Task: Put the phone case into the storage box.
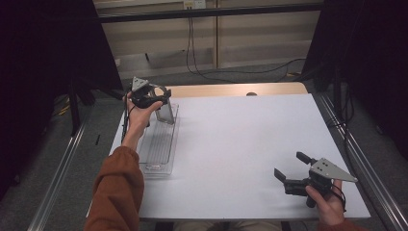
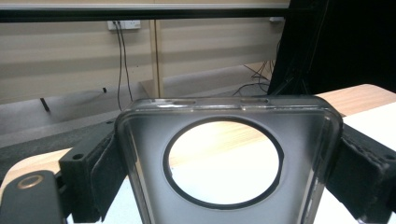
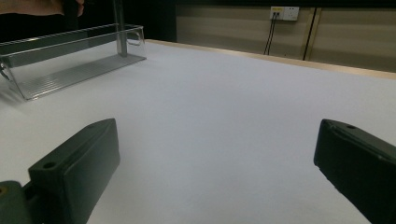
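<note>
1. Left gripper [image 1: 153, 98], upper left of the high view: jaws clamped on both side edges of a clear phone case [image 2: 229, 161], held w/ its round camera cutout uppermost.
2. In the high view the case [image 1: 165, 109] hangs upright over the far end of a clear plastic tray [image 1: 159, 144]; can't tell if its lower edge touches the tray floor.
3. Tray sits at the left side of the white table [image 1: 231, 139].
4. Right gripper [image 1: 287, 169], lower right of the high view: jaws spread wide, nothing btwn them, just above the table, well apart from the tray.
</note>
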A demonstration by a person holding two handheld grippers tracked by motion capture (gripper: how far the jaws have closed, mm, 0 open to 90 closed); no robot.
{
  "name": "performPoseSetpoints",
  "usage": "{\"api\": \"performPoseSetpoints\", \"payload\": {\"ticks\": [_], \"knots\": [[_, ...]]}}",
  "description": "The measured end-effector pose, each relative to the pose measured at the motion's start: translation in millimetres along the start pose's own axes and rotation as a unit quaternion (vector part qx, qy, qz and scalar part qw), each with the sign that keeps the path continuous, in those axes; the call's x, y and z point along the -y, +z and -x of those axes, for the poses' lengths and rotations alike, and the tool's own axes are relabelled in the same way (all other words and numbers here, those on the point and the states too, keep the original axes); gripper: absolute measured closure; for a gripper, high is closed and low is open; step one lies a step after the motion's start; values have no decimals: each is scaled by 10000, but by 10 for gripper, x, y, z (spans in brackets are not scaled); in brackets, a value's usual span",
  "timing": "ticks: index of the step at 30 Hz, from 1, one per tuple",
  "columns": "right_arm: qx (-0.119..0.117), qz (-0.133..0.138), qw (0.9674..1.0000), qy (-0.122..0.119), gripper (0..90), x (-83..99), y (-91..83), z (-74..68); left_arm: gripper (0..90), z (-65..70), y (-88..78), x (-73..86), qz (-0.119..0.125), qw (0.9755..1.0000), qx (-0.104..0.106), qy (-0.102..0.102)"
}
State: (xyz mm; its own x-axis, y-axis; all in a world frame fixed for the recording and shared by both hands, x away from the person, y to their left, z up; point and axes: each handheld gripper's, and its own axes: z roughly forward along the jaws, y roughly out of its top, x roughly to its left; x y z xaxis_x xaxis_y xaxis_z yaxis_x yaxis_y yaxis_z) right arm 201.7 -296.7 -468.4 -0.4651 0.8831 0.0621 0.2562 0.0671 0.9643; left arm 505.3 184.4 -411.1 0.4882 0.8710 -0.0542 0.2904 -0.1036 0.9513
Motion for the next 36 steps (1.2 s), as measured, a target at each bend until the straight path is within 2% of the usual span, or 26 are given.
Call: {"api": "performPoseSetpoints", "payload": {"ticks": [6,8,12,14,21,24,25,26,29,33,35,36], "knots": [[-11,0,10000,-5,0,0,3,-4,98,18,50,-6,-75,10000,30,37],[-2,-4,10000,-2,0,0,5,-5,101,36,66,-9,-77,10000,-41,-22],[-23,-15,10000,-11,0,1,7,-4,101,52,106,-24,-140,9998,-142,8],[-27,1,10000,-10,0,1,7,-6,98,54,129,-25,-122,9998,-169,-60],[-53,-18,10000,-11,0,3,2,-1,93,59,184,-42,-149,9997,-180,35],[-81,-26,10000,-9,0,2,5,-7,97,68,208,-33,-162,9996,-231,-27],[-103,-37,9999,-21,0,3,4,-7,96,71,223,-31,-123,9997,-189,-75],[-107,-33,9999,-32,0,3,5,-7,96,74,226,-34,-160,9996,-242,-42],[-105,-53,9999,-18,0,4,2,-6,91,65,251,-29,-157,9997,-178,-62],[-103,-50,9999,-16,0,5,3,-1,84,75,285,-21,-254,9994,-235,-52],[-117,-55,9999,1,0,4,4,-6,75,101,297,-17,-276,9994,-192,5],[-134,-67,9999,-23,0,6,5,-6,68,115,301,-20,-272,9993,-252,67]]}}
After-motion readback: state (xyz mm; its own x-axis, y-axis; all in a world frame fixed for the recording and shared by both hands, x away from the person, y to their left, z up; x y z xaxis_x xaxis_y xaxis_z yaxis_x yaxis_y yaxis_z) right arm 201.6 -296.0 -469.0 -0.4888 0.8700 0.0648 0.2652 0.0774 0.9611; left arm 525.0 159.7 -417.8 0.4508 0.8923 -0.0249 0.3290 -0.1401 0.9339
